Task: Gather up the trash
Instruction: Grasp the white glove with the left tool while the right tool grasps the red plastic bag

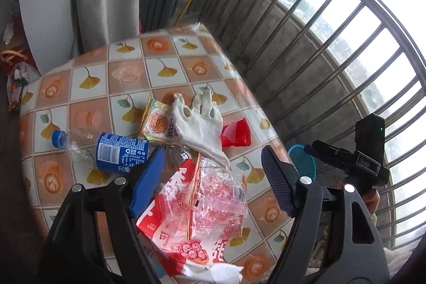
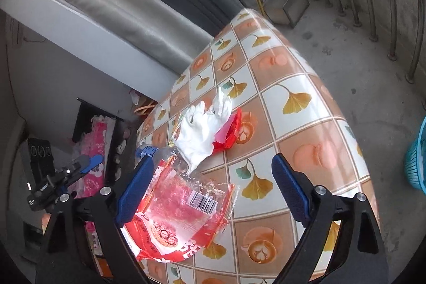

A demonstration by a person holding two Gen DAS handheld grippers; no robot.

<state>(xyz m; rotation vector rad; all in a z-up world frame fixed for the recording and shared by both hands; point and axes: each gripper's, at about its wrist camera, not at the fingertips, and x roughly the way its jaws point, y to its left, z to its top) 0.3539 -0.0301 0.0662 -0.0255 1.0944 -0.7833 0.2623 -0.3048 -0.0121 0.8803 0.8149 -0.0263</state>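
Observation:
Trash lies on a table with a tiled ginkgo-leaf cloth (image 1: 127, 76) (image 2: 295, 76). A red and clear snack bag (image 1: 202, 206) (image 2: 181, 206) lies nearest. Behind it are a white glove (image 1: 199, 124) (image 2: 199, 129), a small red wrapper (image 1: 237, 135) (image 2: 231, 132), a yellow biscuit packet (image 1: 157, 121) and a crushed clear bottle with blue label (image 1: 111, 151) (image 2: 149, 151). My left gripper (image 1: 213, 180) is open over the snack bag. My right gripper (image 2: 210, 185) is open, with its left finger (image 2: 135, 190) at the bag's edge. Both are empty.
A teal plastic basket (image 1: 302, 161) (image 2: 416, 159) stands on the floor to the right of the table. A metal railing (image 1: 346, 65) runs behind. More litter and a red bag (image 1: 16, 71) lie on the floor at the left. The right gripper's body (image 1: 356, 156) shows in the left wrist view.

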